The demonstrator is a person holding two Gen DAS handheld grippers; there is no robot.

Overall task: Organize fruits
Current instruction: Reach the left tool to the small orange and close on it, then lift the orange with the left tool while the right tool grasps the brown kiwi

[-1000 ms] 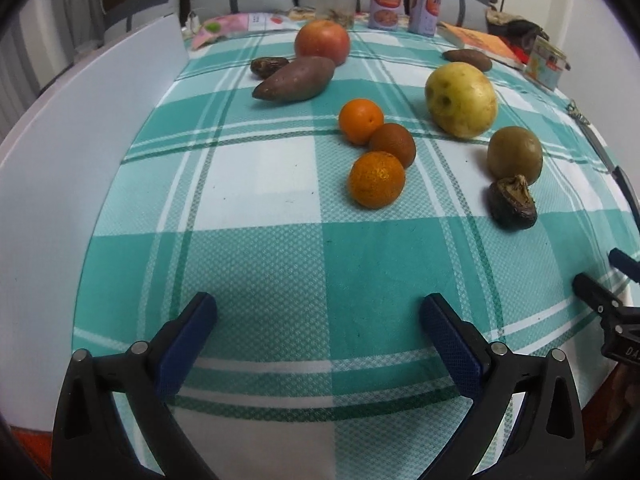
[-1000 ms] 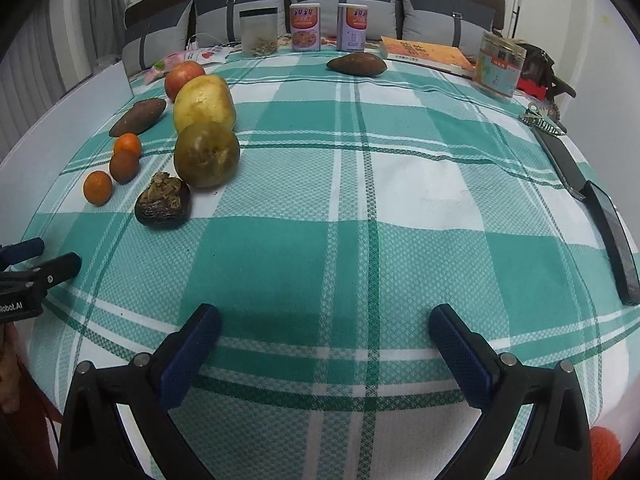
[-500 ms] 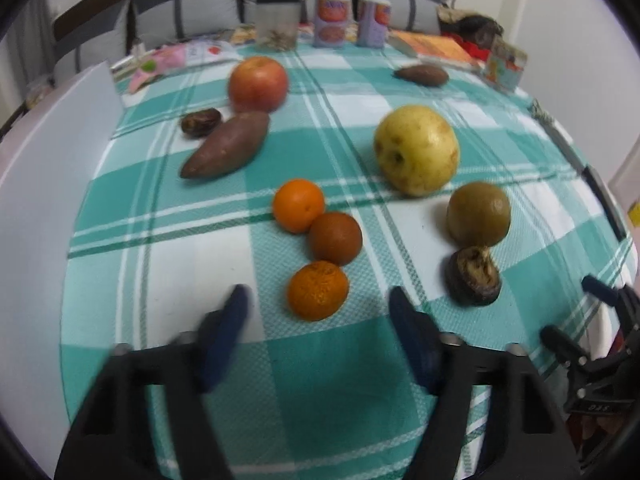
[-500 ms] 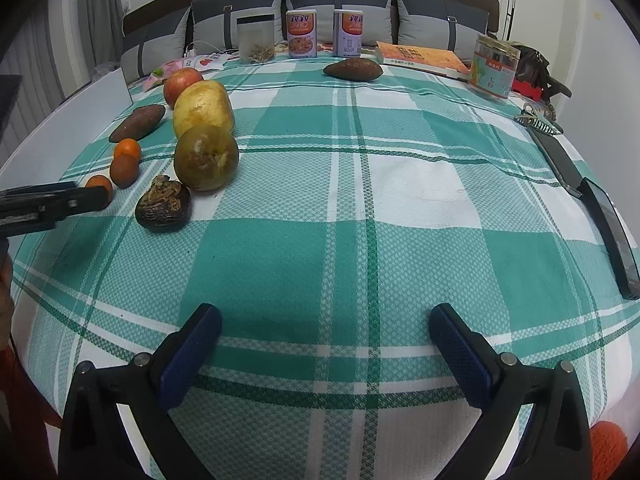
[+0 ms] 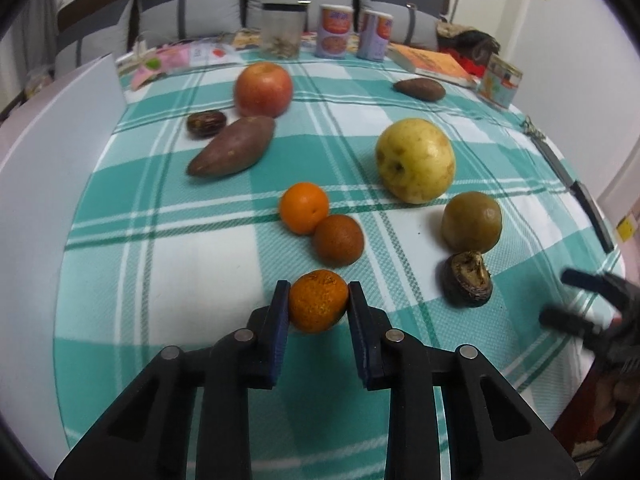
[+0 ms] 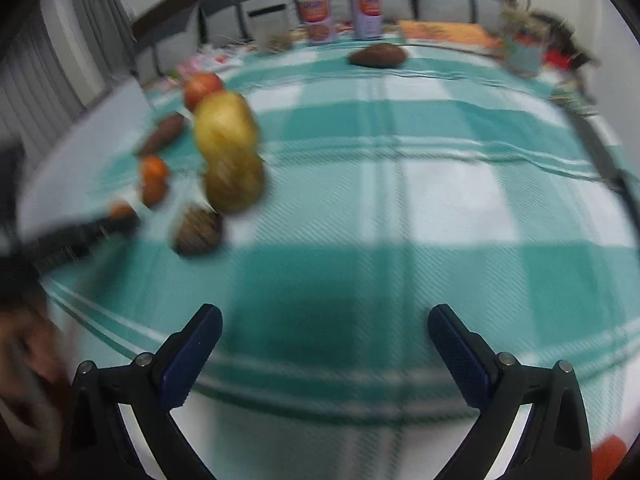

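Note:
My left gripper (image 5: 318,292) is shut on the nearest tangerine (image 5: 318,301), both blue pads pressing its sides just above the checked tablecloth (image 5: 200,256). Two more tangerines (image 5: 304,208) (image 5: 338,240) touch each other just beyond it. Further right lie a yellow pear-like fruit (image 5: 416,160), a green-brown fruit (image 5: 472,222) and a dark shrivelled fruit (image 5: 468,280). A red apple (image 5: 263,89) sits at the back. My right gripper (image 6: 325,314) hangs over bare cloth near the front edge, its jaws closing with nothing between them. The right wrist view is blurred.
A sweet potato (image 5: 232,146), a small dark fruit (image 5: 207,122) and a second sweet potato (image 5: 419,89) lie further back. Cans (image 5: 336,31), a jar (image 5: 282,32), a book (image 5: 432,64) and a tin (image 5: 500,82) line the far edge. A white board (image 5: 52,128) stands left.
My left gripper has moved forward to the nearest tangerine and closed on it. The right wrist view has shifted and blurred, with its jaws slightly narrower.

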